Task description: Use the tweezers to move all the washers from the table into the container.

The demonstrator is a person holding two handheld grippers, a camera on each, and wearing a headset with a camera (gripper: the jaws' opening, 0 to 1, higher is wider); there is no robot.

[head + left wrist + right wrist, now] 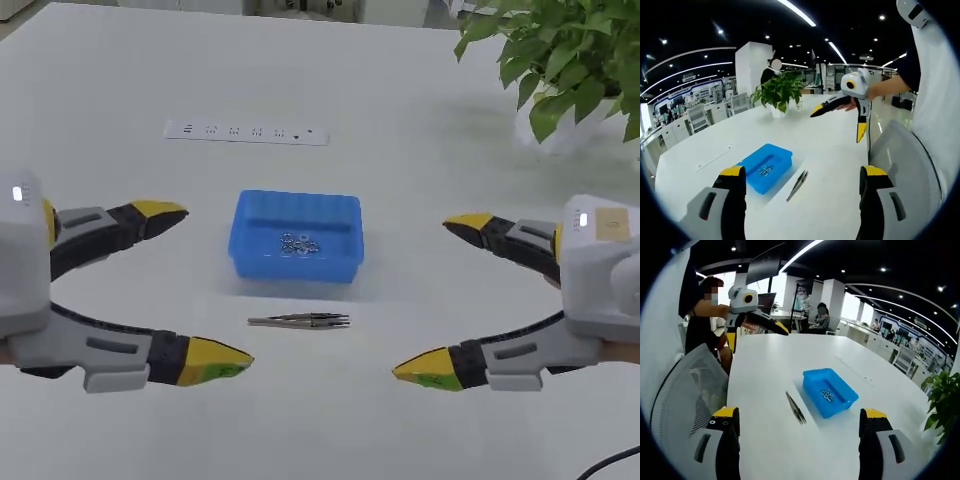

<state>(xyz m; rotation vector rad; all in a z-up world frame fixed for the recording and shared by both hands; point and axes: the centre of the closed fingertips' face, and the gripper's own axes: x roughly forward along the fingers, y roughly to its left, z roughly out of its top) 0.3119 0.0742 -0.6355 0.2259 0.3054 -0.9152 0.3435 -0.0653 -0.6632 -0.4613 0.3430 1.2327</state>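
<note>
Sliding is judged the likeliest trouble on the smooth white bench (120, 60): the shallow blue rectangular plastic container (250, 245) could be pushed askew if it were nudged by a jaw. The left hand-held gripper (218, 284) and the right hand-held gripper (420, 297) are held wide open on either side of it, and nothing is gripped by either. The slim metal tweezers (300, 320) are laid flat just in front of the container. Being thin and low, they could be skidded away or pinched crookedly when a pick-up is tried. The small metal washers (299, 244) are clustered inside the container, and none can be made out on the bench, so little seems left to move. A leafy green potted plant (570, 60) is placed at the far right, and a white power strip (245, 132) behind the container, both well apart. The approach is blocked by nothing.
</note>
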